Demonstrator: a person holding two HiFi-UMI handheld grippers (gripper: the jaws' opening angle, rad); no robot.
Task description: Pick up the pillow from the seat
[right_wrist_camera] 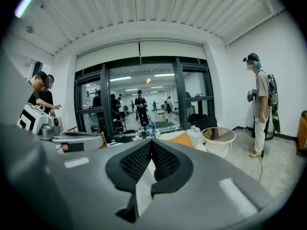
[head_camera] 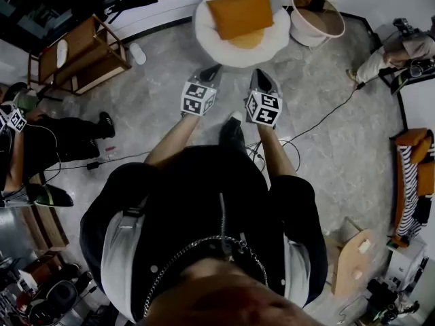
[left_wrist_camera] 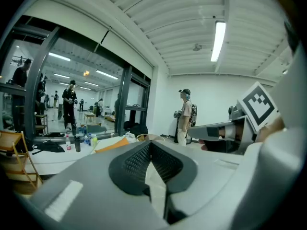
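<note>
Head view: closest is the person, in a black top, looking down at the grey floor (head_camera: 156, 94). Both arms reach forward. The left gripper (head_camera: 212, 70) and the right gripper (head_camera: 261, 75) sit side by side, just apart, over the floor. Each has a cube with black and white squares on it. Both point toward the seat.

In the left gripper view, the dark fingers (left_wrist_camera: 134, 163) are pressed together with nothing between them. In the right gripper view, the fingers (right_wrist_camera: 135, 162) are pressed together too, and they hold nothing.

A thin black cable (head_camera: 319, 121) runs over the floor on the right.

A little past the grippers is the round white seat (head_camera: 204, 32). The orange pillow (head_camera: 239, 12) lies on top of it, in the middle. No gripper touches it. A second yellow cushion (head_camera: 247, 41) peeks out from under its near edge.

Just to the right of the seat stands a round white tub (head_camera: 303, 31). To the left, well apart, is a wooden chair (head_camera: 81, 56).

Farther off, the right gripper view shows a person with a backpack (right_wrist_camera: 261, 109) standing by the white wall, and big glass doors (right_wrist_camera: 139, 104) with more people behind them.
</note>
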